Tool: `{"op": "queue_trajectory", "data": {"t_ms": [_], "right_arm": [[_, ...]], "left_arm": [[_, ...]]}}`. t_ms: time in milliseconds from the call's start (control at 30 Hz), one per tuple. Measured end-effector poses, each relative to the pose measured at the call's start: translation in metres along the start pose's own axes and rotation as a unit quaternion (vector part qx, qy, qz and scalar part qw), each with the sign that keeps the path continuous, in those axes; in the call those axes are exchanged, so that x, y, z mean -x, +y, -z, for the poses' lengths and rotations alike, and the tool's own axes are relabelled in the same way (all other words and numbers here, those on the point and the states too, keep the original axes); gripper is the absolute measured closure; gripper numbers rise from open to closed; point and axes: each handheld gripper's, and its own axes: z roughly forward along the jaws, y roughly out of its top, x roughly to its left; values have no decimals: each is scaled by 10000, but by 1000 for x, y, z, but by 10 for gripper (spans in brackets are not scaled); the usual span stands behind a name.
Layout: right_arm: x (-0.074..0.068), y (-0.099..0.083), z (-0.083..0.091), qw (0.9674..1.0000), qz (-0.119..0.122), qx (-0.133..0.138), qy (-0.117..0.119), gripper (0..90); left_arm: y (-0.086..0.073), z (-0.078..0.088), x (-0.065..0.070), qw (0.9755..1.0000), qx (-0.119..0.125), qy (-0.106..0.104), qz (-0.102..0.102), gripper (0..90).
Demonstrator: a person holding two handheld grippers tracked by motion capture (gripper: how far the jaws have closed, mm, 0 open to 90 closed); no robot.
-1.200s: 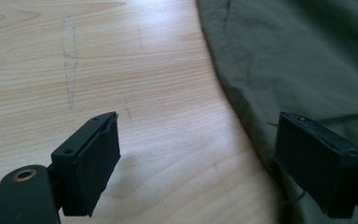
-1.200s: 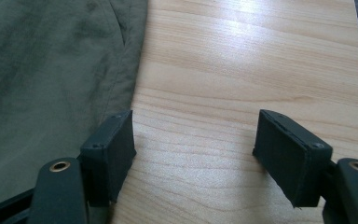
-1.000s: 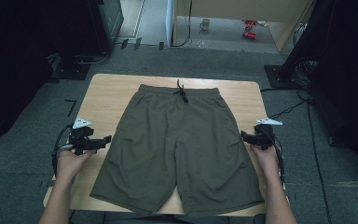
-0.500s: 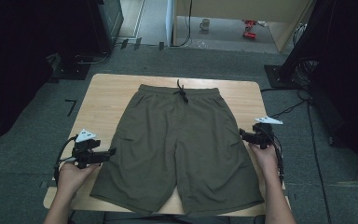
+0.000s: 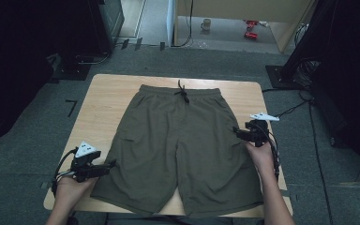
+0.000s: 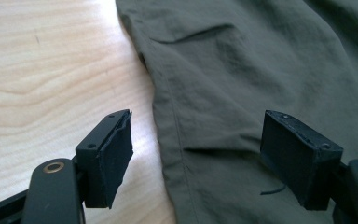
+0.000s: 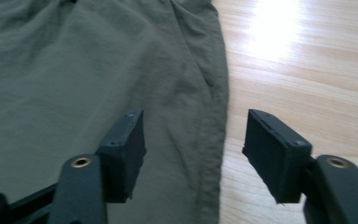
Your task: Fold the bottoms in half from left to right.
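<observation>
Pale wooden counter (image 5: 108,98) under me, olive-green fabric shorts (image 5: 180,150) spread flat between my grippers. Left gripper (image 5: 107,168) and right gripper (image 5: 238,133) straddle the side seams, fingers apart, just been closing. Next, I judge: pinch both hems.

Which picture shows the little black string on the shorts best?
The high view: the drawstring hangs from the waistband at the far end of the shorts. The two gripper views show side seams of the shorts, not the waistband.
</observation>
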Motion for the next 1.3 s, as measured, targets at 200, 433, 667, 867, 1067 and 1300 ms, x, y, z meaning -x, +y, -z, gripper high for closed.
{"op": "queue_trajectory", "data": {"t_ms": [200, 433, 667, 867, 1067, 1300], "right_arm": [[-9, 11, 4, 10000, 47, 33, 7, 384], [-20, 21, 3, 9998, 201, 18, 70, 386], [-37, 30, -4, 9994, 305, -26, 176, 385], [-50, 39, -10, 9989, 386, -55, 268, 379], [-66, 47, -22, 9979, 528, -55, 378, 389], [-82, 54, -34, 9970, 656, -32, 421, 441]], "left_arm": [[-9, -3, 2, 9998, -141, -57, 151, 263], [-16, -3, 8, 9993, -312, -48, 189, 326], [-22, 0, 12, 9991, -395, 47, 117, 342], [-31, 0, 17, 9998, -166, 99, -31, 342], [-37, -1, 20, 9995, 26, 110, -304, 317], [-39, -4, 25, 9984, 59, 218, -514, 270]]}}
